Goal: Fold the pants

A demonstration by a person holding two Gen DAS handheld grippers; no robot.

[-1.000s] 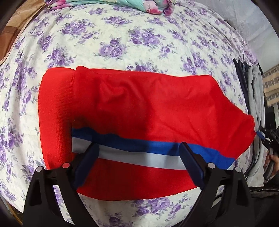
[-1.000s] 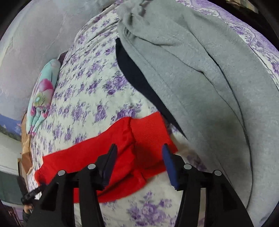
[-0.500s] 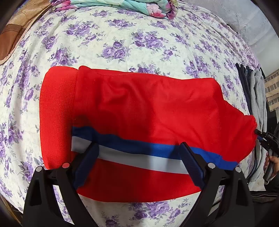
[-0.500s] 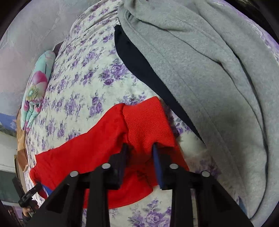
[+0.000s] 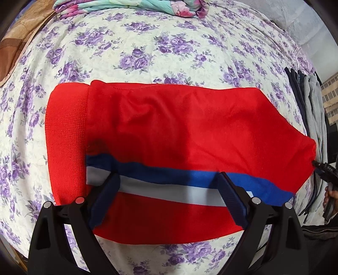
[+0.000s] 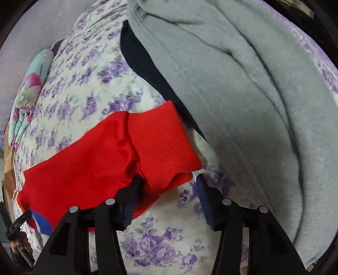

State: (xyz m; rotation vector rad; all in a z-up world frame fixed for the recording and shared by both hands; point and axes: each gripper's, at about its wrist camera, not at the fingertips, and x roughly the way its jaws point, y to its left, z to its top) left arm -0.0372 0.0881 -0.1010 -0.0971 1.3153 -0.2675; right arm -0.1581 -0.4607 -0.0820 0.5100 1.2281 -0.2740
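Red pants (image 5: 179, 131) with a blue and white side stripe lie folded lengthwise on the floral bed sheet (image 5: 147, 42). The ribbed waistband (image 5: 65, 137) is at the left. My left gripper (image 5: 166, 190) is open, its jaws wide apart over the striped near edge. In the right wrist view the ribbed red cuffs (image 6: 162, 146) lie on the sheet just ahead of my right gripper (image 6: 166, 190), which is open and holds nothing. The right gripper also shows at the pants' far right end in the left wrist view (image 5: 323, 169).
A pile of grey pants (image 6: 243, 95) and a dark garment (image 6: 145, 65) lies right beside the red cuffs. A folded floral blanket (image 5: 131, 5) sits at the far edge of the bed. A brown blanket (image 5: 17, 48) is at the far left.
My right gripper shut on the red cuffs half a second ago, and has now opened and let them go, folded a little. The left gripper stayed open and drew back slightly.
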